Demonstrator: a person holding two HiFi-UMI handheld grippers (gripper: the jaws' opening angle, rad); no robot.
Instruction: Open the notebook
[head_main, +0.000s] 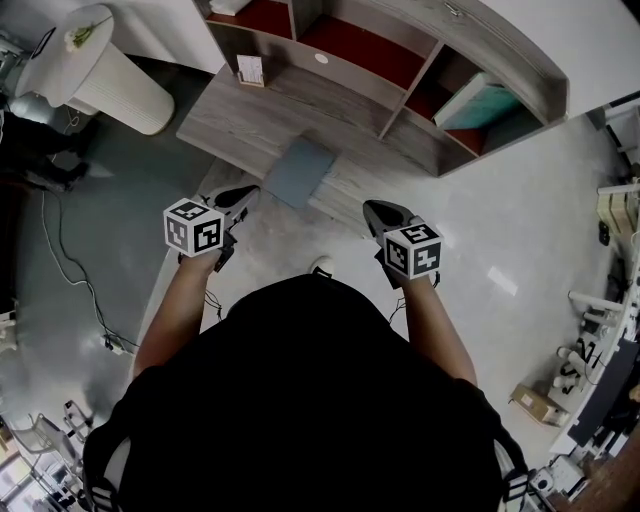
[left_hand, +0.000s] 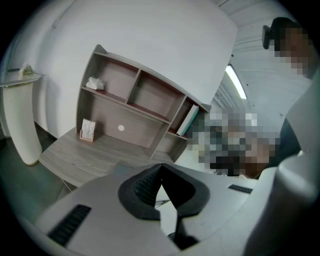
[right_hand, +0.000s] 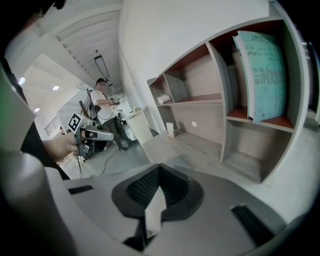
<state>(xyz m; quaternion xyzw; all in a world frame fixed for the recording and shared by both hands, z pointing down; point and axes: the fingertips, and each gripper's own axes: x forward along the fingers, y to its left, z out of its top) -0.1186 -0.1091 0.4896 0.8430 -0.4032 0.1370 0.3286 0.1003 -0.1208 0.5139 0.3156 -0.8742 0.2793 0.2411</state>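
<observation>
Both tools are pinched shut with nothing in them. The left tool (head_main: 242, 194) shows its two dark pads meeting at the tips in the left gripper view, and the right tool (head_main: 381, 212) shows the same in the right gripper view, with only pale floor visible through the slit lower down. In the head view each tool is held out in front of the person, short of the near edge of the tabletop (head_main: 235, 125), the left one close to that edge and the right one over the floor.

Between and beyond them lies the notebook (head_main: 299, 172), a grey-blue rectangle flat on the tabletop near its front edge, slightly askew, with its cover down. Neither tool touches it. Farther back stand a small card stand (head_main: 250, 70) and the shelf unit (head_main: 405, 65), which holds a teal book (head_main: 482, 102).

As I judge it, the task has barely begun. The notebook is closed, and reaching it, catching the cover's edge and turning the cover over are all left to do.
</observation>
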